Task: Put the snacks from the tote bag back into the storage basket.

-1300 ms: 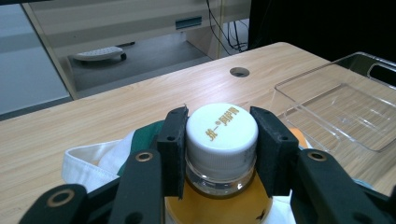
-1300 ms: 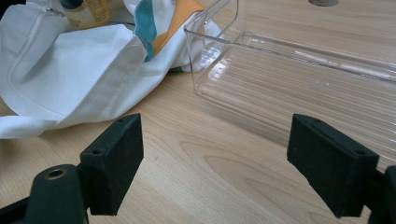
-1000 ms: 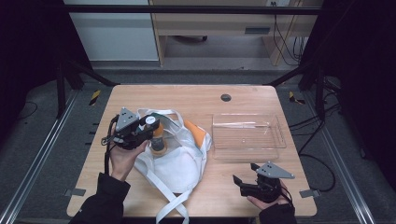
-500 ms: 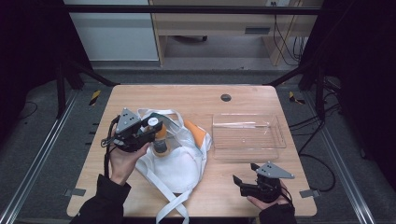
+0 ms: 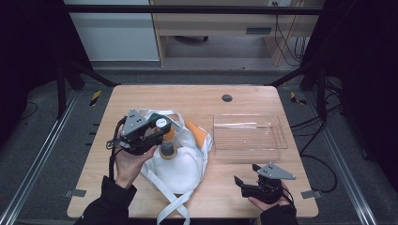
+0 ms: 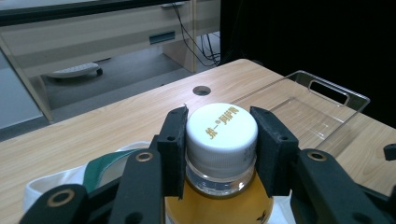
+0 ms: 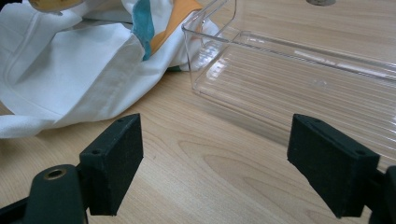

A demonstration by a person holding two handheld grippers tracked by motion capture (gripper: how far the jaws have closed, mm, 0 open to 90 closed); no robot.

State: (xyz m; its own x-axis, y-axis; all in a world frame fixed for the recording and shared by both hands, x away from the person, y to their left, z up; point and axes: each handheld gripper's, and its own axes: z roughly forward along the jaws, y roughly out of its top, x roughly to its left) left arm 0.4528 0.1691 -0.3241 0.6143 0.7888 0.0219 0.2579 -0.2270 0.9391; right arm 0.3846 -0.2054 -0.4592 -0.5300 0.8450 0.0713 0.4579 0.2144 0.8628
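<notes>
My left gripper [image 5: 162, 126] is shut on the white cap of a bottle of orange drink [image 5: 167, 149], held just above a white cloth bag [image 5: 180, 166] at the table's left middle. In the left gripper view the two pads of that gripper [image 6: 222, 149] clamp the cap of the bottle [image 6: 222, 128] from both sides. A clear plastic tray [image 5: 248, 146] sits empty to the right of the bag. My right gripper [image 5: 240, 182] rests near the front right edge, open. In the right gripper view its jaws [image 7: 229, 172] stand wide apart over bare wood, facing the tray [image 7: 280, 56] and the bag [image 7: 70, 70].
The bag has orange and green panels, and long white straps [image 5: 171, 211] trail toward the front edge. A round cable hole [image 5: 227, 98] sits in the table's far middle. Bare wood lies between the tray and the right gripper.
My left gripper has shifted slightly to the right with the bottle in it, over the bag. The right gripper has stayed still.
</notes>
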